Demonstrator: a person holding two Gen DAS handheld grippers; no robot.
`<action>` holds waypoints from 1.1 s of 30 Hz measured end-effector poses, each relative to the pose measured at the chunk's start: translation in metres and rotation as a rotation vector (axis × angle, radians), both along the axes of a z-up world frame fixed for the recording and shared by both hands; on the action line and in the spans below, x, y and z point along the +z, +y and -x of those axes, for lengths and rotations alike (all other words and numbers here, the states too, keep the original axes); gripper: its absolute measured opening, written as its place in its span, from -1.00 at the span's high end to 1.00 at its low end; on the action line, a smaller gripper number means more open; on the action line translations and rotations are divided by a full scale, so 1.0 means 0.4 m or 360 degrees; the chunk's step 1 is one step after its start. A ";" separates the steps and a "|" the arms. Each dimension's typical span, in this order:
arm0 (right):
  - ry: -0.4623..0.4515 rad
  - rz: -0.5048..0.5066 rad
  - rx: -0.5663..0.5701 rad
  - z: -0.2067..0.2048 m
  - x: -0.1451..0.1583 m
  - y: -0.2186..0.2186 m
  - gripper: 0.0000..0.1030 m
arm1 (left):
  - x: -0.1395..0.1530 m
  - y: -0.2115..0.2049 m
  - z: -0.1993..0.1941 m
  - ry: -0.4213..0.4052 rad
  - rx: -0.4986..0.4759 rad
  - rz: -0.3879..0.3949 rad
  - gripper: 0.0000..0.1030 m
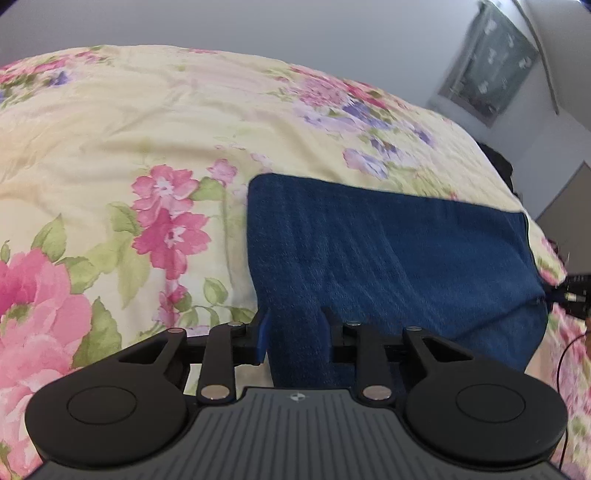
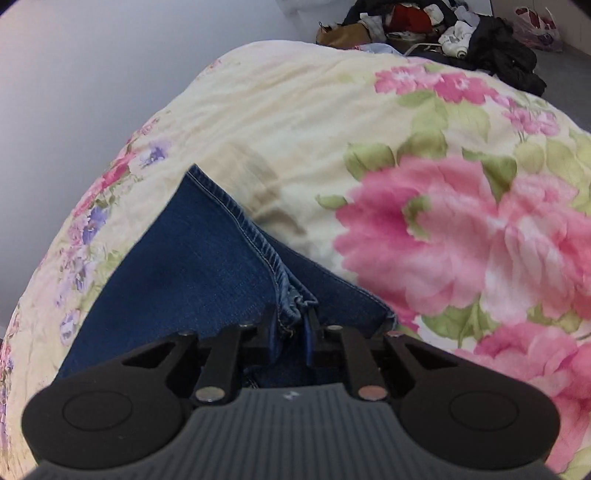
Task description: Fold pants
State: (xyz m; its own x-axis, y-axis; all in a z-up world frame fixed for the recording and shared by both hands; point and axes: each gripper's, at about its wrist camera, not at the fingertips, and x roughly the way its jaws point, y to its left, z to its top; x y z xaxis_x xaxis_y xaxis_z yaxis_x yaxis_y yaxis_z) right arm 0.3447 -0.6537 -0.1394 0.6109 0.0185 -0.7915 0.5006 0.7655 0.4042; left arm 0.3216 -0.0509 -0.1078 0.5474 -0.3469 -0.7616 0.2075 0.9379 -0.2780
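The blue denim pants (image 1: 388,254) lie folded on the floral bedspread (image 1: 110,155). In the left wrist view my left gripper (image 1: 295,332) has its fingers on either side of a thick fold of denim at the near left edge, shut on it. In the right wrist view the pants (image 2: 184,266) show a stitched hem running diagonally. My right gripper (image 2: 291,325) is shut on a bunched, gathered part of the denim where the hem meets the fingers.
The bedspread (image 2: 424,203) covers the whole bed. A pile of clothes and bags (image 2: 443,29) sits beyond the bed's far edge. A framed picture (image 1: 491,62) hangs on the wall at right. A thin cable (image 1: 565,354) lies at the right edge.
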 end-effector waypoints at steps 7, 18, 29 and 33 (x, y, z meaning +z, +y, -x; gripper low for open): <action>0.0047 0.0098 0.0042 -0.003 0.013 0.015 0.84 | -0.084 -0.049 0.030 0.0171 -0.0161 -0.0277 0.61; 0.0106 0.0566 0.0263 0.056 0.094 0.062 0.30 | 0.007 -0.009 0.041 0.0112 -0.0248 -0.0261 0.64; -0.0261 0.0331 0.0236 0.044 0.139 0.052 0.66 | 0.053 -0.011 -0.209 -0.0070 0.0065 -0.0076 0.64; -0.0281 0.0368 0.0295 -0.035 0.104 0.079 0.88 | 0.003 -0.035 -0.290 -0.0057 0.0073 -0.0120 0.66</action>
